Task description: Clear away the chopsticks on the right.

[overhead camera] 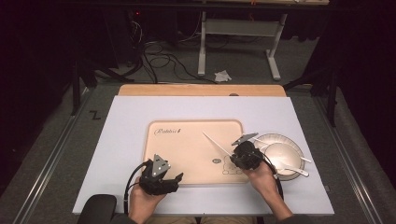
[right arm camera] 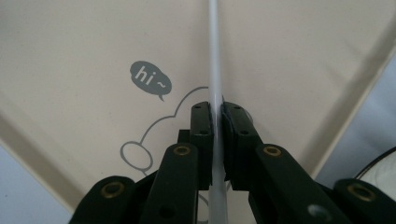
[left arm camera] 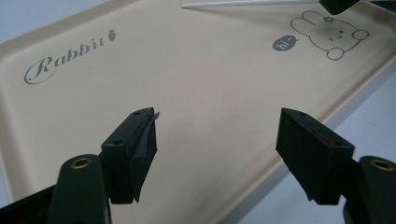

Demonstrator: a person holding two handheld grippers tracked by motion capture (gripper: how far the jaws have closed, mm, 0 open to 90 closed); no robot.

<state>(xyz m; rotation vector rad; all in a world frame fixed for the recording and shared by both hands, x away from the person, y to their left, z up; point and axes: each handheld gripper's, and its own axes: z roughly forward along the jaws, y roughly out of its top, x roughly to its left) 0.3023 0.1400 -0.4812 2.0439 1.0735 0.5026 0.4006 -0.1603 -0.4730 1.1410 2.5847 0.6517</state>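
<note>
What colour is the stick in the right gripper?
White; the stick shows best in the right gripper view.

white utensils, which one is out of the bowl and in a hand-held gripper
The long thin white stick, clamped in the right hand-held gripper and pointing out over the beige rabbit tray. The other white utensils lie in the white bowl.

- white chopstick [overhead camera: 215, 142]: thin, tapered, clamped at one end, tip angled out over tray
- beige tray [overhead camera: 187, 175]: flat on table, rabbit print
</note>
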